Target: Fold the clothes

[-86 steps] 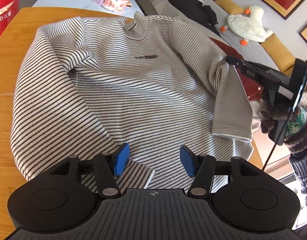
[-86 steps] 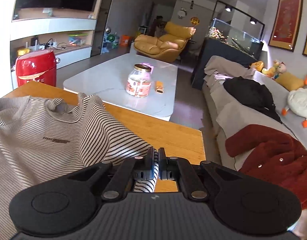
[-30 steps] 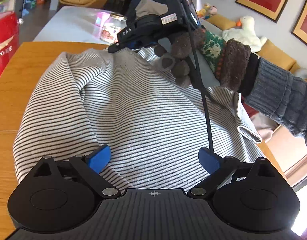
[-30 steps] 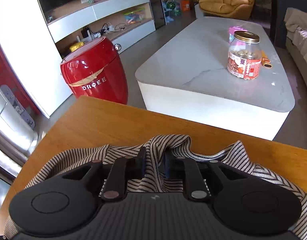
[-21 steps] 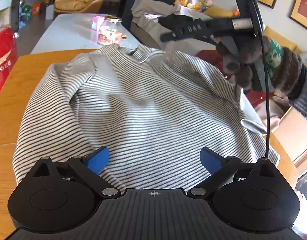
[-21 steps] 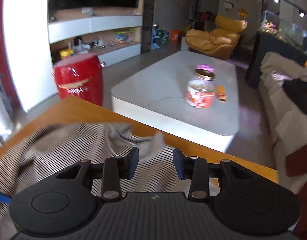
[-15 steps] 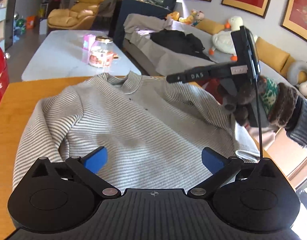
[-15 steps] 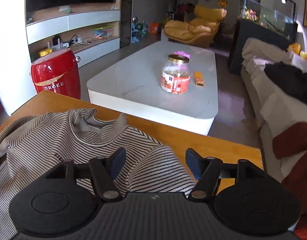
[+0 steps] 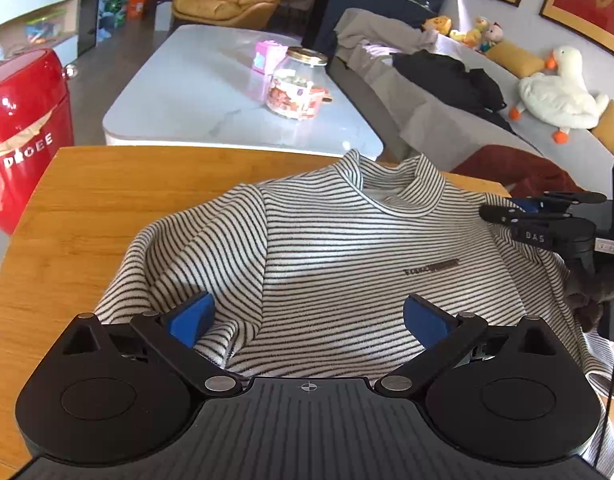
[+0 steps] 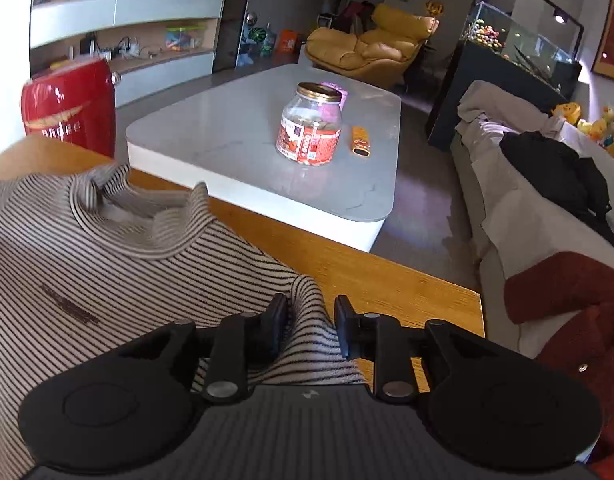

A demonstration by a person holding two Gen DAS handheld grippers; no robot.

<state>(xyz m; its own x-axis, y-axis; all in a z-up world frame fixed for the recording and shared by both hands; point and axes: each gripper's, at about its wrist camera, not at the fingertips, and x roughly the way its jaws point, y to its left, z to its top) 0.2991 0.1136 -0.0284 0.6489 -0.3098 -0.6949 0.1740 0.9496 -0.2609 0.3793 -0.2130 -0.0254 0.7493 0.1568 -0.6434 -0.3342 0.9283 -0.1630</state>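
Glass jar (image 10: 311,126) on white table (image 10: 235,140), snacks inside, gold lid on

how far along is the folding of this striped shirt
Barely begun. Done: the shirt lies spread on the wooden table, front up, collar at the far edge. In hand: the right gripper has just been closing around a ridge of cloth at the shirt's shoulder, with gaps still showing, while the left gripper hangs wide open over the body. Left: no fold shows yet.
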